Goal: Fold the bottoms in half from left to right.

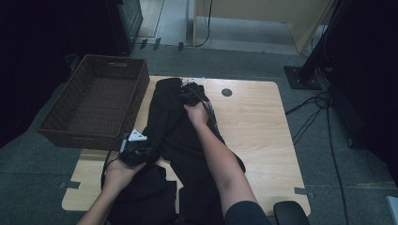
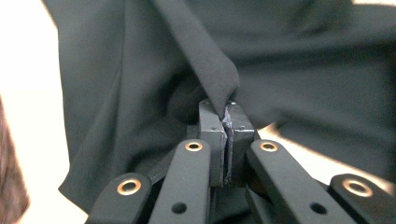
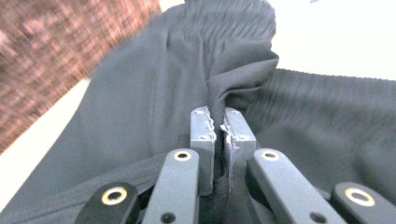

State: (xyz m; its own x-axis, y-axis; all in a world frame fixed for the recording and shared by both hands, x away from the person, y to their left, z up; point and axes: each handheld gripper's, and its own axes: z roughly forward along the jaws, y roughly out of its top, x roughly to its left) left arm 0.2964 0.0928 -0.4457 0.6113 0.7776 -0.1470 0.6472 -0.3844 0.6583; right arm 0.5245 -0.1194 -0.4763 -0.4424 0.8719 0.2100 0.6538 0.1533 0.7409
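Note:
A black garment (image 1: 176, 136) with an elastic waistband lies lengthwise on the wooden table (image 1: 256, 122), from the far edge down to the near edge. My left gripper (image 1: 141, 151) is at the garment's left edge, about halfway along, shut on a fold of the black cloth (image 2: 219, 79). My right gripper (image 1: 190, 96) is at the far end, shut on a pinch of the gathered waistband (image 3: 233, 60). In both gripper views the cloth rises in a ridge from between the closed pads.
A brown wicker basket (image 1: 96, 101) stands at the table's far left, partly off the edge. A round cable hole (image 1: 226, 92) is in the tabletop beyond the garment. Bare wood lies to the right. Cables (image 1: 312, 110) run over the floor at right.

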